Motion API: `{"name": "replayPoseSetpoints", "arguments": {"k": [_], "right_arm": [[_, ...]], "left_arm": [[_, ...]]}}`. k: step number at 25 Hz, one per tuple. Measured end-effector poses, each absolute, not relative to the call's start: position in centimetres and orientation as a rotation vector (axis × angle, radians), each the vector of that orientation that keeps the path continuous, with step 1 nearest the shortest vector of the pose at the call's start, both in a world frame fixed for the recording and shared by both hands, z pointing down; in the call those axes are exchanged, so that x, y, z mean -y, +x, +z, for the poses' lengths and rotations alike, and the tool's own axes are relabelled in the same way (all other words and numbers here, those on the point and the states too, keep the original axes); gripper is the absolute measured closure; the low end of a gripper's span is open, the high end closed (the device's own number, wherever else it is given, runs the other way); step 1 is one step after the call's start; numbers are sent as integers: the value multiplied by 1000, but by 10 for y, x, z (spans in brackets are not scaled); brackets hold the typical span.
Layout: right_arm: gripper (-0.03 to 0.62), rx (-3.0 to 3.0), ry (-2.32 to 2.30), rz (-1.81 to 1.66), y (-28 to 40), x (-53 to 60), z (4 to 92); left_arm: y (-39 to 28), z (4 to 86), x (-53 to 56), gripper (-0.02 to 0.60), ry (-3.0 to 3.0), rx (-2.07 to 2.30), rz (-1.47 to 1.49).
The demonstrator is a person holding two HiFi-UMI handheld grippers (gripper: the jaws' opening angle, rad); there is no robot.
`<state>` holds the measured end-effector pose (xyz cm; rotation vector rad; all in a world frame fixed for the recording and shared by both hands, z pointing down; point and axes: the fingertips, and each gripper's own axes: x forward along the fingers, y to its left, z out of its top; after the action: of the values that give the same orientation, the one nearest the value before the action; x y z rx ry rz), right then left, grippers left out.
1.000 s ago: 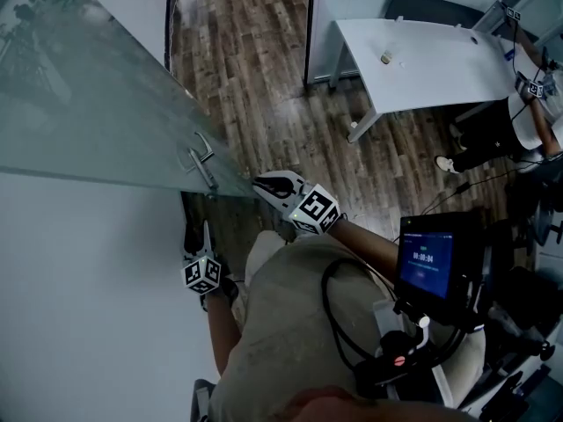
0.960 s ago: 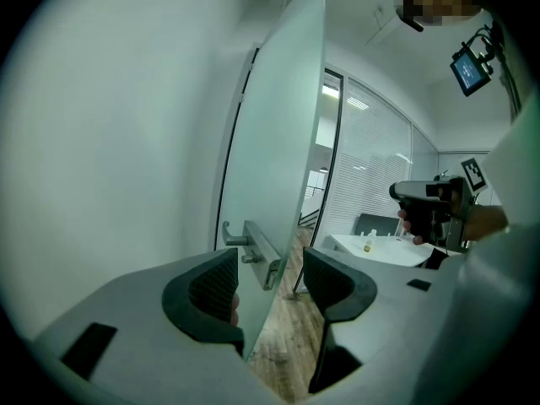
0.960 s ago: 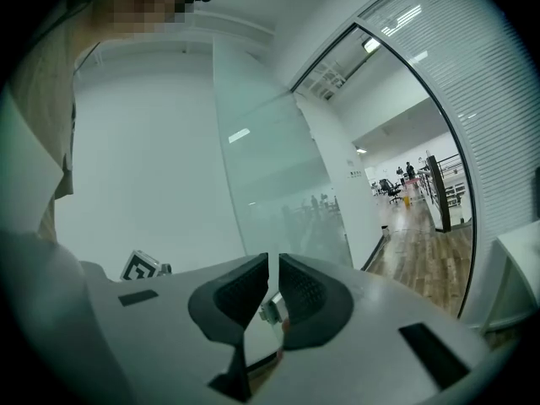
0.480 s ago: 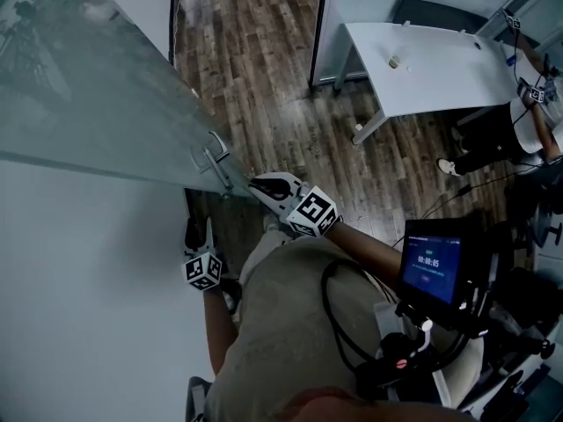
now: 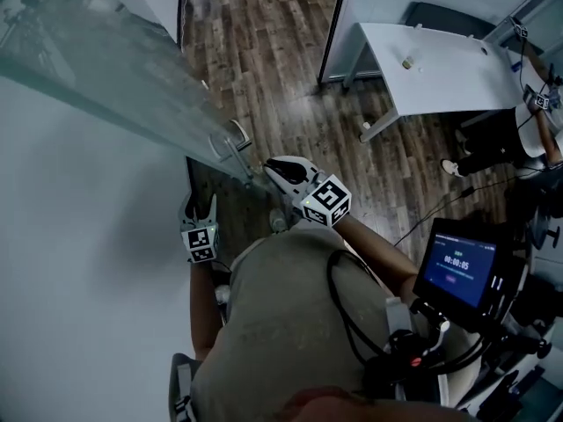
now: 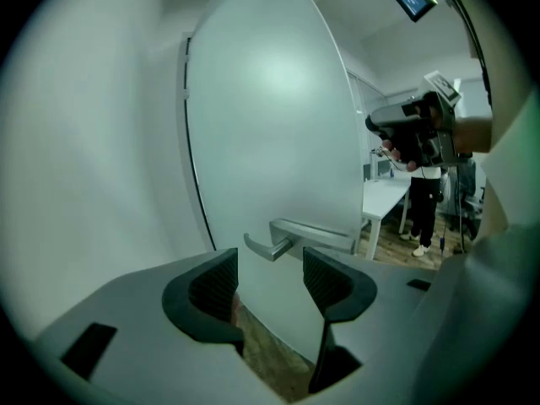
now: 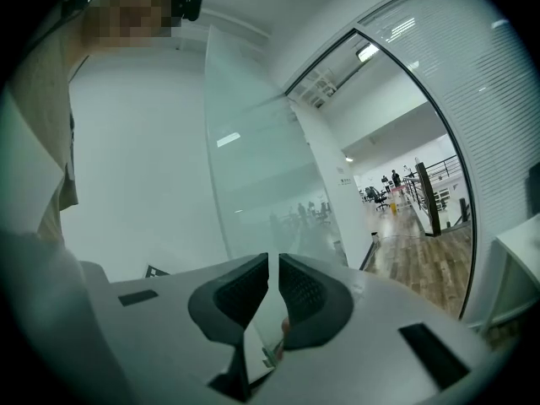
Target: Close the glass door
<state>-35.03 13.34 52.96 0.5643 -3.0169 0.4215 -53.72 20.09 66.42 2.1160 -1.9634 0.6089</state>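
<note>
The frosted glass door (image 5: 106,69) runs from the upper left to its free edge beside me; its metal lever handle (image 5: 233,143) sits close to that edge. My right gripper (image 5: 274,169) is at the door's edge. In the right gripper view its jaws (image 7: 273,268) stand nearly together with the pane's (image 7: 253,167) edge between the pads. My left gripper (image 5: 198,207) hangs on the wall side of the door, below the handle. The left gripper view shows it (image 6: 270,268) open and empty, with the lever (image 6: 274,245) just beyond its tips.
A white wall (image 5: 79,253) stands close on my left. A dark door frame post (image 5: 334,33) rises ahead, a white table (image 5: 449,69) stands to the right with a person (image 5: 519,121) beside it. A lit screen (image 5: 462,271) hangs at my right hip. The floor is wood planks.
The door's free edge and handle have swung up and to the right in the head view, the right gripper going with the edge. The left gripper has risen toward the handle and rolled.
</note>
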Motion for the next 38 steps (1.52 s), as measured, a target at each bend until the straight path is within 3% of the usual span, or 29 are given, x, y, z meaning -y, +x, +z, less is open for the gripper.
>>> {"name": "replayPoseSetpoints", "arguments": {"k": [21,30,38], "right_arm": [[551,2941,843,489,-330,-103,533],[551,2914,881,484,-327,-101,543],[551,2924,914,504,-330,-97,538]], "left_arm": [[-540,727,-96,318,2538,1559,1598],[-539,740,-78,318,2674,1506,1836],[-533,734,-68,336,2703,1550,1823]]}}
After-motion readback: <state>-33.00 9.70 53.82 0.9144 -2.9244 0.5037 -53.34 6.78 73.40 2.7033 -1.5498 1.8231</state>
